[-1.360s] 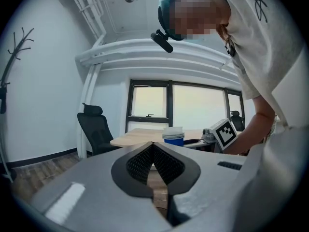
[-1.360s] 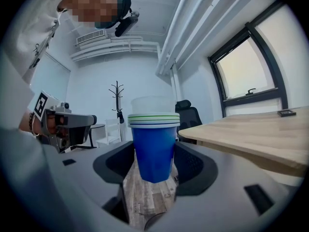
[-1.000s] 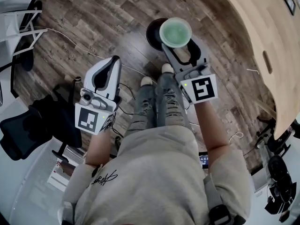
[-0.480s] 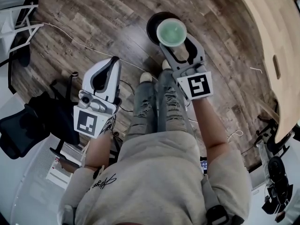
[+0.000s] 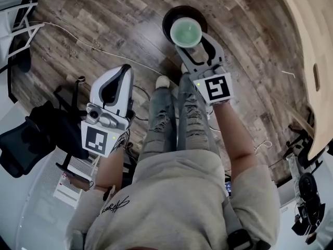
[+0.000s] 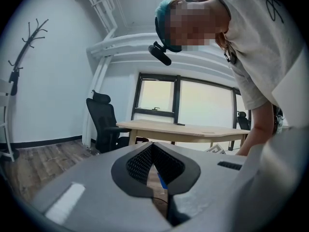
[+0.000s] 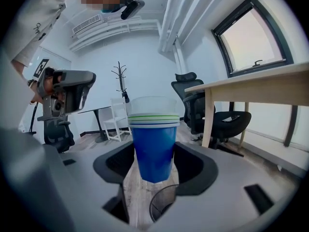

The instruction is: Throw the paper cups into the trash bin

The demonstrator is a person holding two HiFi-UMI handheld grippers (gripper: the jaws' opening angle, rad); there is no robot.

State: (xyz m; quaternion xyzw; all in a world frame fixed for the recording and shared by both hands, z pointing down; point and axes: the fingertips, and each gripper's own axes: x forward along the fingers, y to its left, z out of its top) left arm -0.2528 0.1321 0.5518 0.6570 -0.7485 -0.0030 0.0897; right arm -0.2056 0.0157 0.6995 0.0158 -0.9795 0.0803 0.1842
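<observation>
The left gripper hangs well to the left of the trash bin and nearer the person, beside the left knee. Its jaws are pressed together at the tips with nothing between them, so it has no part in the coming move. The right gripper is the one at the bin. Its jaws are clamped on the blue side of a nested stack of paper cups, a little below the rims. From above, the round mouth of the stack covers the near part of the bin's dark opening, and the bin's rim shows as an arc on the far side and to the left. The stack stands upright, mouth up and bottom down, so its long axis points down toward the opening rather than across it. In the right gripper view the blue bottom hangs clear above the bin's rim, which curves just under it and slightly toward the camera, with wooden floor visible between them. The stack looks to be over the opening, toward its near side. Parting the jaws here would probably drop it bottom first into the bin, though a slight reach farther over would give a safer margin from the near rim.
</observation>
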